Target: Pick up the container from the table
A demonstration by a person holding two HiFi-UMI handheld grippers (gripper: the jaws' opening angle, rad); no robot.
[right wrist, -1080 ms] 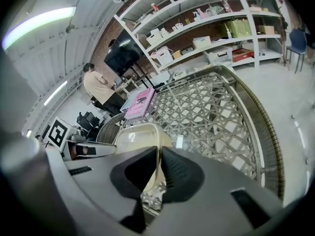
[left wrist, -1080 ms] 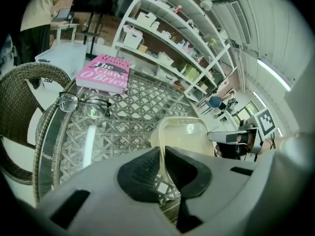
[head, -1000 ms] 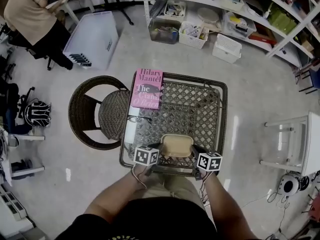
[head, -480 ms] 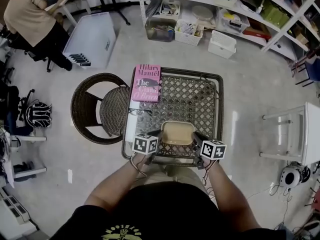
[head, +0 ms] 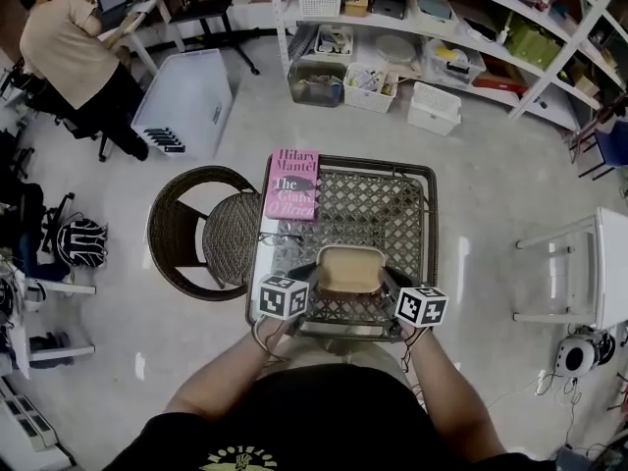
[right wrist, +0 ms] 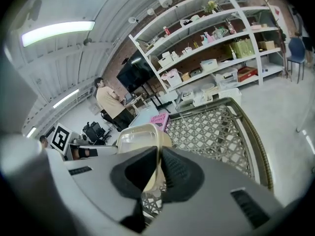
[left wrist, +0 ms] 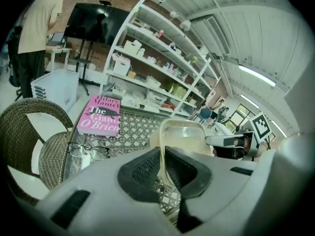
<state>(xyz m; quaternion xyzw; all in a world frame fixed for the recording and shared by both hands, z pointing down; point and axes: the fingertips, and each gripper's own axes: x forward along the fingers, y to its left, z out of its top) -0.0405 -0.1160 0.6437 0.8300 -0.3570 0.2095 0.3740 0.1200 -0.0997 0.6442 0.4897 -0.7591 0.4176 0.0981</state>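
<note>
- since a second ago the container has shifted slightly farther from the near edge of the wicker table in the head view.
- our left gripper is closed narrow on the container's left wall.
- our right gripper pinches its right wall.
- the container sits between them over the table's near part, well apart from the pink book; we cannot tell whether it is clear of the tabletop.

Forearms extended forward, the grey left gripper and grey right gripper pinch opposite rims of the tan plastic container.
</note>
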